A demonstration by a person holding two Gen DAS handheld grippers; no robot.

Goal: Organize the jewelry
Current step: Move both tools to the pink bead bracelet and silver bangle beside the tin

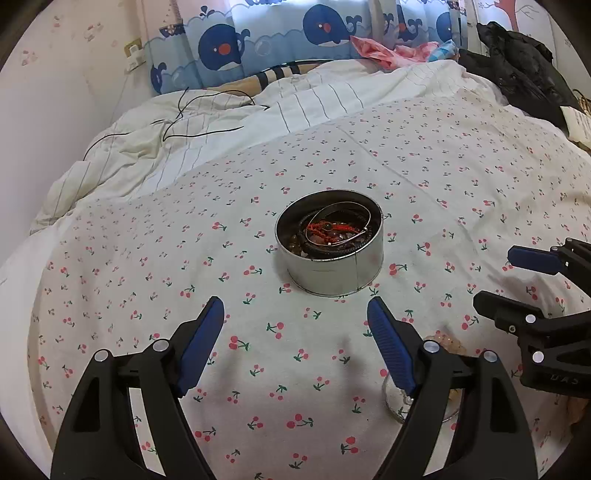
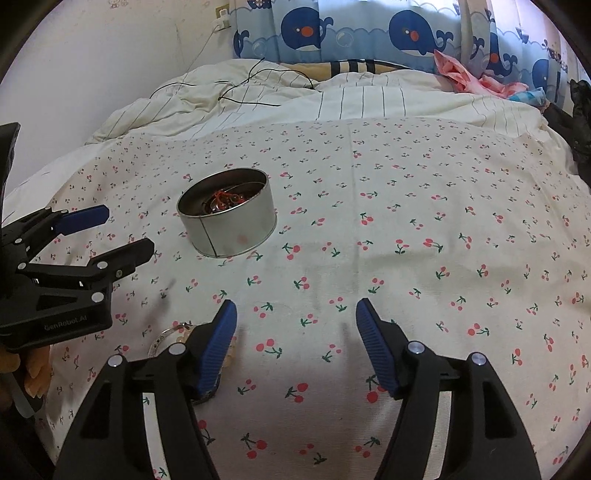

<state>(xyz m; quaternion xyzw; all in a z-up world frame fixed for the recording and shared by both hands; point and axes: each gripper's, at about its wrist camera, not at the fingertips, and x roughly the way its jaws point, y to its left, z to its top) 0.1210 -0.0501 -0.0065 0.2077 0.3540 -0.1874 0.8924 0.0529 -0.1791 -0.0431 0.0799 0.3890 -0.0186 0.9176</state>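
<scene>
A round metal tin (image 1: 328, 273) stands on the cherry-print bedsheet (image 1: 147, 258), holding a red cord, beads, dark bracelets and a silver bangle (image 1: 341, 216). My left gripper (image 1: 295, 302) is open just short of the tin, with only sheet between its fingers. In the right wrist view the tin (image 2: 236, 225) lies up and to the left of my right gripper (image 2: 296, 304), which is open and empty. A clear round dish with pale beads (image 2: 173, 338) lies partly hidden behind its left finger; the same beads (image 1: 441, 338) show beside my left gripper's right finger. Each gripper appears in the other's view, right gripper (image 1: 496, 275) and left gripper (image 2: 127, 228).
A rumpled striped duvet (image 1: 221, 122) with a thin black cable (image 1: 192, 125) lies beyond the sheet. Whale-print curtains (image 2: 406, 29) hang at the head of the bed. Pink clothes (image 1: 391, 51) and black clothing (image 1: 524, 62) sit at the far right. A wall with a socket (image 1: 133, 55) borders the left.
</scene>
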